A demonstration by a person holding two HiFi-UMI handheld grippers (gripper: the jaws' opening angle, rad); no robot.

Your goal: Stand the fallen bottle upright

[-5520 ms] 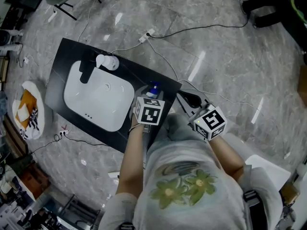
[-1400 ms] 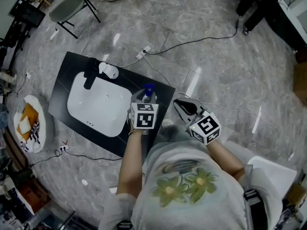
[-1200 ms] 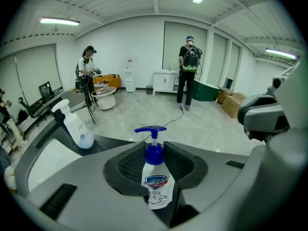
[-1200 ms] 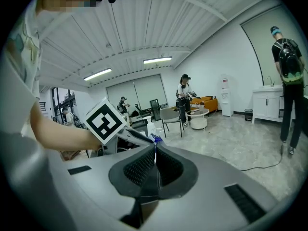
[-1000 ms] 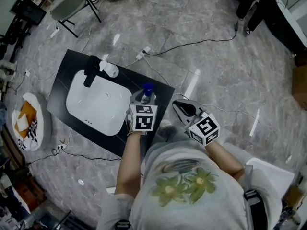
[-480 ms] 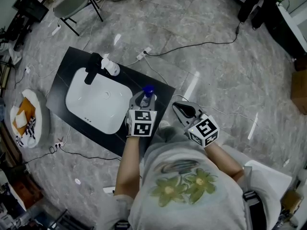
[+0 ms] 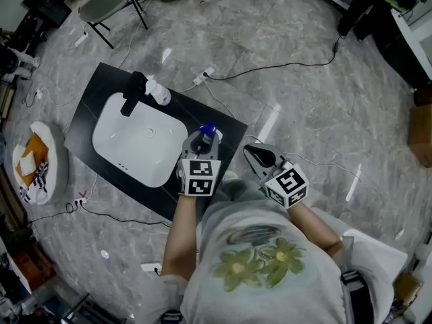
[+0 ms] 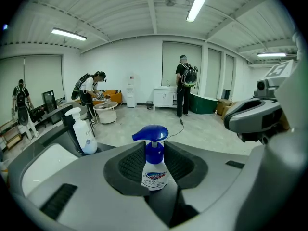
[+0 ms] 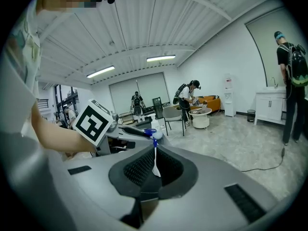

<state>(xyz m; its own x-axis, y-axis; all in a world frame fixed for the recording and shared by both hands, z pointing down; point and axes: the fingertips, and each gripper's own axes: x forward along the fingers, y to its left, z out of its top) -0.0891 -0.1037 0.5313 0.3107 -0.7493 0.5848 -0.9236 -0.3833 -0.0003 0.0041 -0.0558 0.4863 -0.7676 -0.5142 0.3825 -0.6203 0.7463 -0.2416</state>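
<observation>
Two tools, bottle (image 8: 155,177) upright.
Left tool (image 7: 202,142) pinches it at the bench (image 7: 94,100) corner by the sink (image 7: 138,147); right tool (image 9: 155,170) pressed together, empty. Likely light, slick plastic: grip its body.

Shifted the bottle (image 8: 154,177) farther out between the left tongs (image 8: 155,148) and turned its blue pump head (image 8: 153,133) somewhat.

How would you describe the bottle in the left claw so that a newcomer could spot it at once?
Find the black counter with the white sink on the grey floor. At its end nearest the person, the left claw grips a small upright bottle. It alone has a blue pump head; the other pump bottle, beside the black tap, has a white one.
</observation>
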